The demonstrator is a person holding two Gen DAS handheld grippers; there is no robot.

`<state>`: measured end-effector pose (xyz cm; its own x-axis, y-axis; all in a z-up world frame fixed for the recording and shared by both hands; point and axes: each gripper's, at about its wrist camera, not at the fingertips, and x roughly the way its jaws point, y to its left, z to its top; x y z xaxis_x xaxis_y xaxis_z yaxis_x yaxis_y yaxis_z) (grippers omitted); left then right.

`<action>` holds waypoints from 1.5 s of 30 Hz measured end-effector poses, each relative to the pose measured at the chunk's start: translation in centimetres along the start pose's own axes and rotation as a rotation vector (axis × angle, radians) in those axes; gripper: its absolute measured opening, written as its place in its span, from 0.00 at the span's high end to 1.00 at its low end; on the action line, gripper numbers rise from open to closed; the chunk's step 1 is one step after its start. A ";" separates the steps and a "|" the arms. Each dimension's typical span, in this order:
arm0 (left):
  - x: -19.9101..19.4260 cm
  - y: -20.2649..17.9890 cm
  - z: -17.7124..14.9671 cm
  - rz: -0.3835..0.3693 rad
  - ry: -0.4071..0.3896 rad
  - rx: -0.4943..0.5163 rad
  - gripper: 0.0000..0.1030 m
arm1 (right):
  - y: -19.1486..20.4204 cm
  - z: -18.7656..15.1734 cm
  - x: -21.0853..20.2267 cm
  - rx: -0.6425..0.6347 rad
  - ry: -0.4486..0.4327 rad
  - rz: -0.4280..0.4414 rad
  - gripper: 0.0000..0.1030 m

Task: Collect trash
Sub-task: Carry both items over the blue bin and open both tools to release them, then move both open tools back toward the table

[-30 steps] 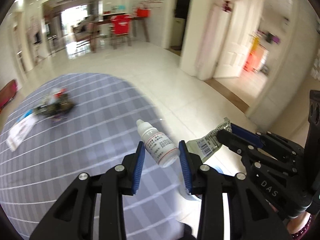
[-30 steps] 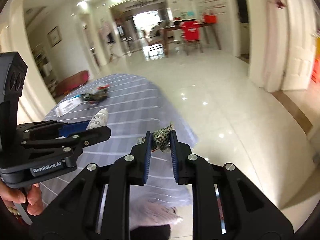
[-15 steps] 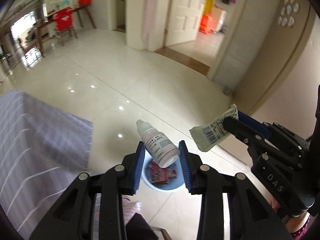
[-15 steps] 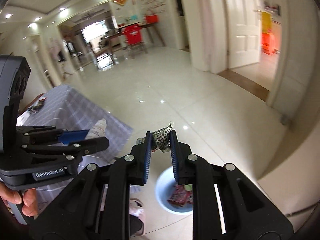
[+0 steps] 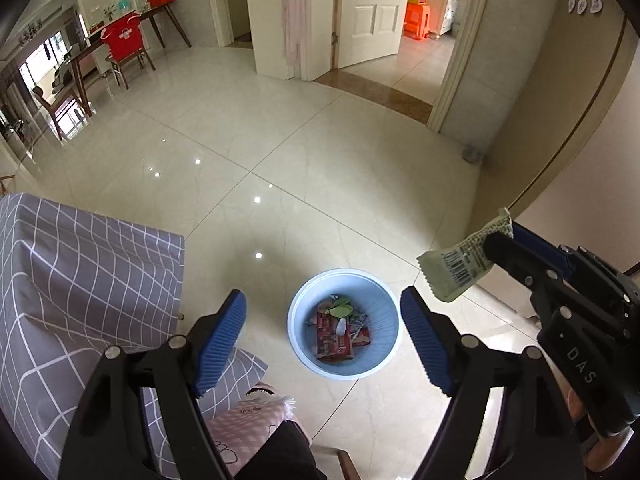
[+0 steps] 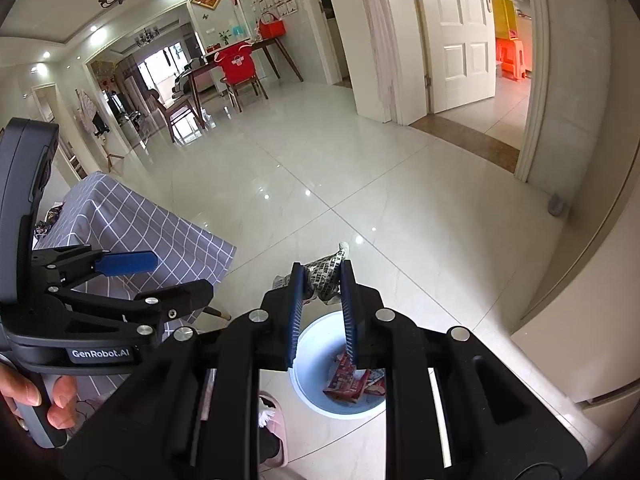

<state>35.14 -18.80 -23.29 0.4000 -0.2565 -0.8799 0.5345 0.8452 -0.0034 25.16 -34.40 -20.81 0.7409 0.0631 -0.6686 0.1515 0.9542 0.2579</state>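
While the left gripper (image 5: 322, 330) hangs over the round pale-blue plastic bin (image 5: 298, 344) on the floor, its jaws are opening with nothing between them. The right gripper (image 6: 322, 294) pinches the crumpled printed wrapper (image 6: 326, 274) above the bin's far rim; it should come nearer before letting go. The small white dropper bottle (image 5: 341, 326), clamped a second ago, now lies among the red packets inside.
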 end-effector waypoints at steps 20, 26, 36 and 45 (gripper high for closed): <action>-1.0 2.2 0.2 0.071 -0.036 0.001 0.24 | 0.6 1.0 0.6 0.012 -0.034 0.008 0.74; -1.5 2.6 0.1 0.080 -0.046 0.003 0.24 | 0.1 1.2 0.6 0.037 -0.048 -0.010 0.31; -3.7 3.7 -0.2 0.074 -0.085 -0.007 0.24 | 1.6 1.8 -1.0 0.024 -0.062 -0.004 0.31; -8.9 9.9 -1.9 0.128 -0.165 -0.069 0.24 | 8.3 3.1 -2.1 -0.062 -0.077 0.082 0.31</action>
<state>35.45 -7.31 -16.35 0.5811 -0.2136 -0.7853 0.4213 0.9045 0.0657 26.90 -27.53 -15.15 0.7974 0.1213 -0.5911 0.0493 0.9632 0.2641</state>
